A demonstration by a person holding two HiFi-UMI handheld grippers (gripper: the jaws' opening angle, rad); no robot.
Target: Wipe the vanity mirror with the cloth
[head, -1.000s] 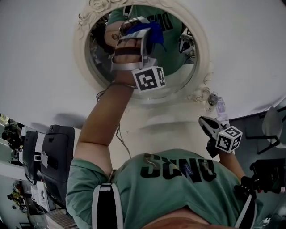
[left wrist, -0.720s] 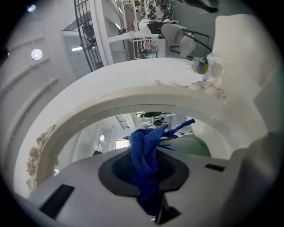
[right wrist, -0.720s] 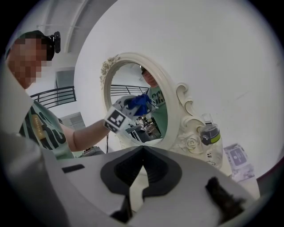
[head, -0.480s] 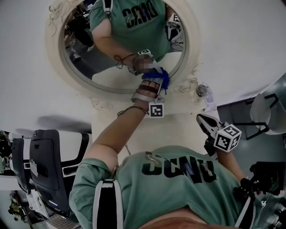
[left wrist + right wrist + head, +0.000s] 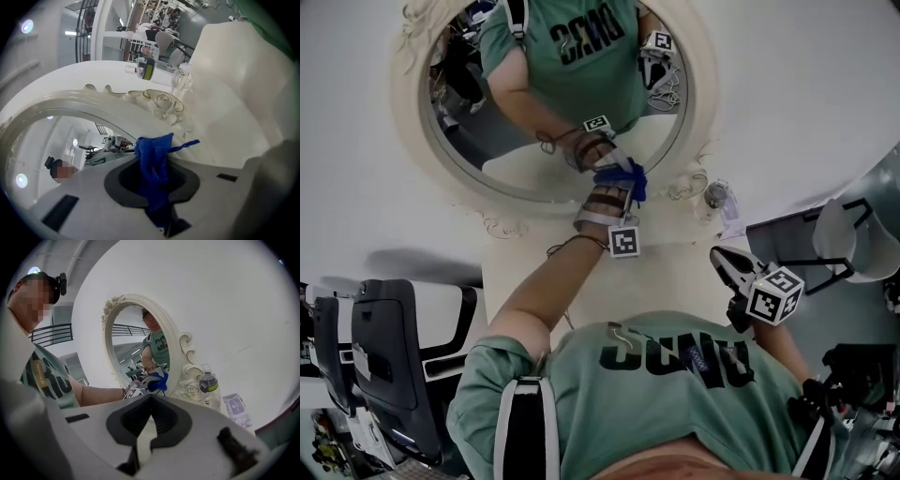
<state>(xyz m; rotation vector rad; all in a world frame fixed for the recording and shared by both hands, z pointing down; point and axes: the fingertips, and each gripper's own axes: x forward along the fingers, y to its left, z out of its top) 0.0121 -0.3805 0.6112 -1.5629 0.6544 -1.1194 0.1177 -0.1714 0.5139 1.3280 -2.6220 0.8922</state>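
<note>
Head view: left gripper (image 5: 607, 187) holds the blue cloth (image 5: 628, 176) at the lower rim of the mirror (image 5: 553, 103); right gripper (image 5: 729, 267) low beside the torso, well apart from the mirror | Left gripper view: jaws clenched on the cloth, which meets the glass by the carved frame | Right gripper view: jaws together, nothing between; bottle (image 5: 208, 383) just beside the mirror

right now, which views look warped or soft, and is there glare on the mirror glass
Left gripper view: strong fisheye bend, black corners; the blue cloth in the left gripper reads fairly clear; two small lamp reflections on the vanity mirror, no wide glare. Right gripper view: same warp, right gripper blurred, mirror sharp. Head view: dim, little blur.
</note>
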